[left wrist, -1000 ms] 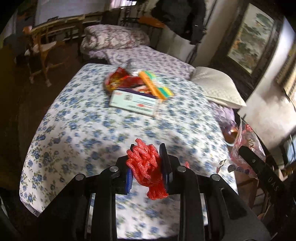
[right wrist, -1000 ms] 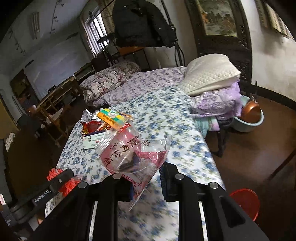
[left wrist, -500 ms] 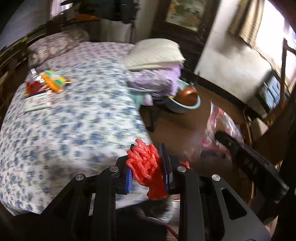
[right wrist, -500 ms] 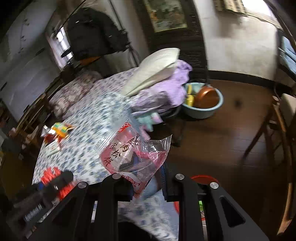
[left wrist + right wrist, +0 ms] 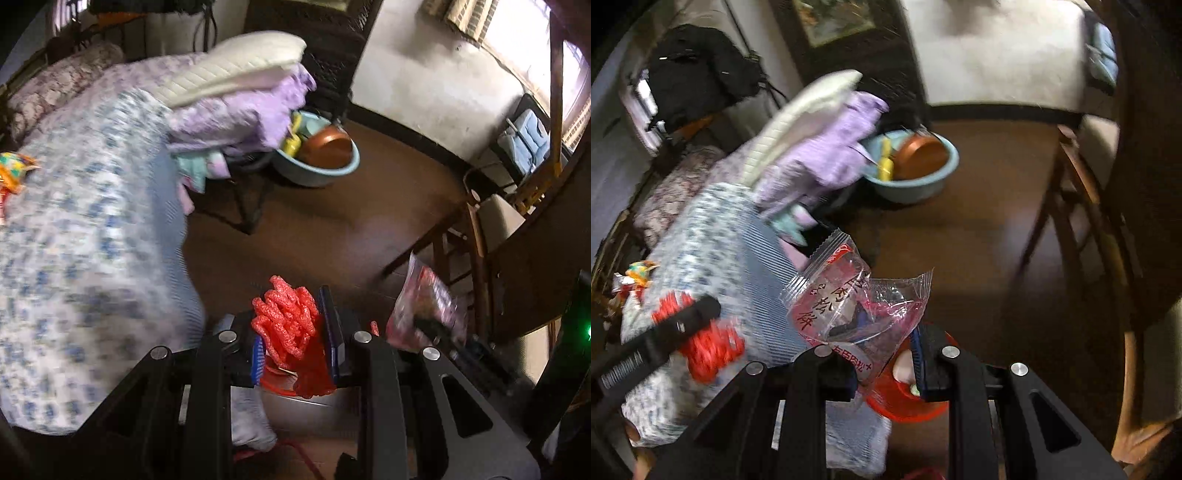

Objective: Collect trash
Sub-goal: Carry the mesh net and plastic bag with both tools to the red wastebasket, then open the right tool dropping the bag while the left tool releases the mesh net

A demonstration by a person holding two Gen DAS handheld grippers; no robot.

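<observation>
Left claw (image 5: 293, 341) is clamped on red foam netting (image 5: 290, 325); right claw (image 5: 882, 363) grips a clear snack wrapper (image 5: 849, 302). Red bin (image 5: 905, 400) at 6 o'clock, mostly hidden. Bed (image 5: 85, 236) at 9 o'clock, blurred; blue basin (image 5: 319, 157) at 12 o'clock.

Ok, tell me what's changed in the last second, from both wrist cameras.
Both grippers swung off the flowered bed toward the floor beside it; a red bin now shows below the right gripper. Nothing was picked up or released. The left gripper still clamps the red foam net, the right the clear pink wrapper. The remaining trash stays on the bed.
</observation>
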